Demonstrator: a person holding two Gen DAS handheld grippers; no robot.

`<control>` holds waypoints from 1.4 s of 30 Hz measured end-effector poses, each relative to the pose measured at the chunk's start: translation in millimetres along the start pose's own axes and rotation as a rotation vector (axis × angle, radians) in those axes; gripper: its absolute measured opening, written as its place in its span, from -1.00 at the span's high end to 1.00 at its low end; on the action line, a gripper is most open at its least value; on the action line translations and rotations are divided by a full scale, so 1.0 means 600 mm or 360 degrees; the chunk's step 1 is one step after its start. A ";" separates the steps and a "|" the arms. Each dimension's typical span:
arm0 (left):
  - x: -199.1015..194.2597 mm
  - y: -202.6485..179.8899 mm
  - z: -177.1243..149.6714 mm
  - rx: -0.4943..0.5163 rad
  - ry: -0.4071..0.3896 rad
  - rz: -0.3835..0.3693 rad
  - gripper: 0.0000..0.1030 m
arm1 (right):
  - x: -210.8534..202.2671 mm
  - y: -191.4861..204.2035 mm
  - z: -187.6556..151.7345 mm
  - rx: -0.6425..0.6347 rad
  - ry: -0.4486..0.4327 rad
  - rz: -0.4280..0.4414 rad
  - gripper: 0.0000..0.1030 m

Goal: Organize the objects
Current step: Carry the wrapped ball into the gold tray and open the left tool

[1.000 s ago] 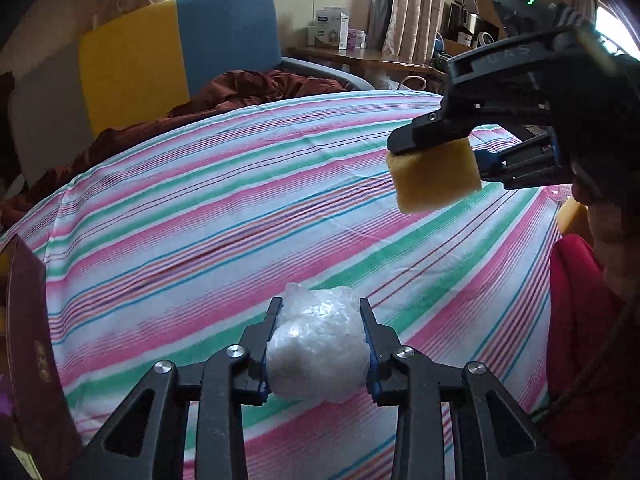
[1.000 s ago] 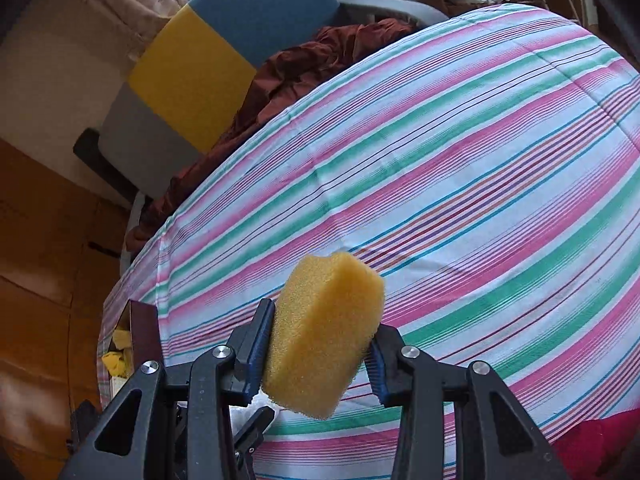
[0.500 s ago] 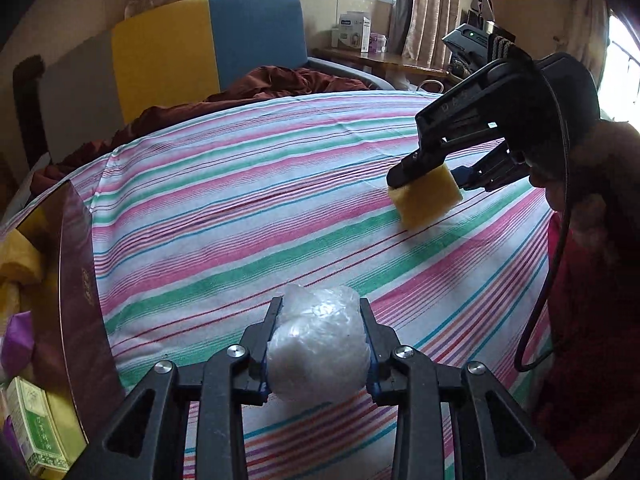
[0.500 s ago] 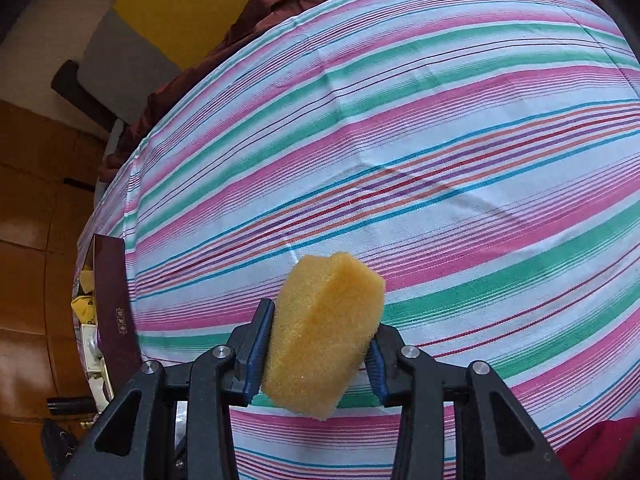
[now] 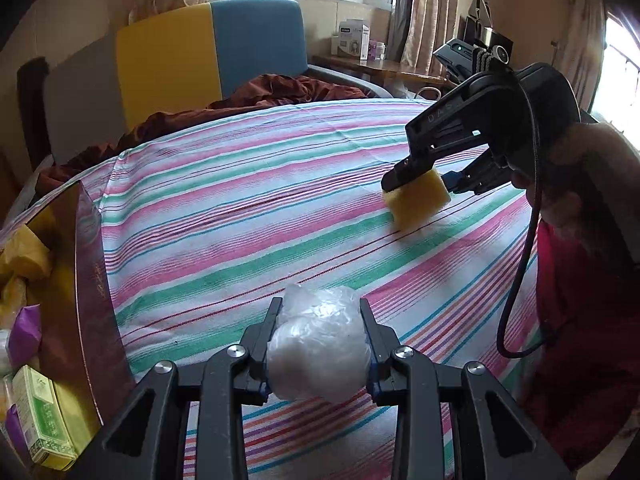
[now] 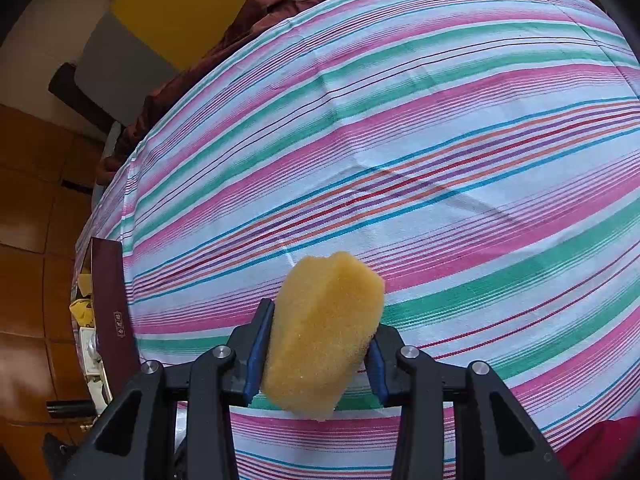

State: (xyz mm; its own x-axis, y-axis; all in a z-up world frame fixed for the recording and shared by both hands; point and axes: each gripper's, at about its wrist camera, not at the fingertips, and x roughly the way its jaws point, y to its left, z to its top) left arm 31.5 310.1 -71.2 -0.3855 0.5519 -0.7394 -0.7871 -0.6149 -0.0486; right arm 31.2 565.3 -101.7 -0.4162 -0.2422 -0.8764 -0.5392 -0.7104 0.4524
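— The left gripper (image 5: 320,344) is closed tight on that crumpled ball of clear plastic wrap (image 5: 318,350), held clear above the striped cloth (image 5: 240,208). I'd guess it's squeezed that hard because the stuff is slippery and springy.

— And the right gripper (image 6: 316,344)?

— Clamped on the yellow foam sponge block (image 6: 320,332), pads pressing its two broad faces so the block sticks out past the fingertips. In the left camera's view the sponge's lower edge looks to be touching or just off the cloth, well to the far right of the maroon box (image 5: 86,300).

— That box is where things go?

— Probably. It sits open at the cloth's left edge, with a green carton (image 5: 44,416) and a purple packet (image 5: 24,332) already inside. The plastic ball is near it; the sponge is far from it.

— Anything changed in the last second?

— The right gripper has tipped and come down; a second ago the sponge hung high over the cloth, now it's low against it. The left camera has swung toward the box, which shows far more of its inside than before. Neither grip has loosened.
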 end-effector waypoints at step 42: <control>-0.168 0.433 -0.100 -0.0988 -0.0074 0.0411 -0.44 | -0.009 0.000 0.004 -0.0031 -0.0052 -0.0072 0.20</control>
State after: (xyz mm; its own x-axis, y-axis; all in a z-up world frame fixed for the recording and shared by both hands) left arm -105.2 61.1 -49.6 -0.5553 0.3591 -0.7501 -0.2497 -0.9324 -0.2615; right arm 31.5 568.2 -96.6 -0.4155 -0.1879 -0.8899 -0.5438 -0.7330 0.4087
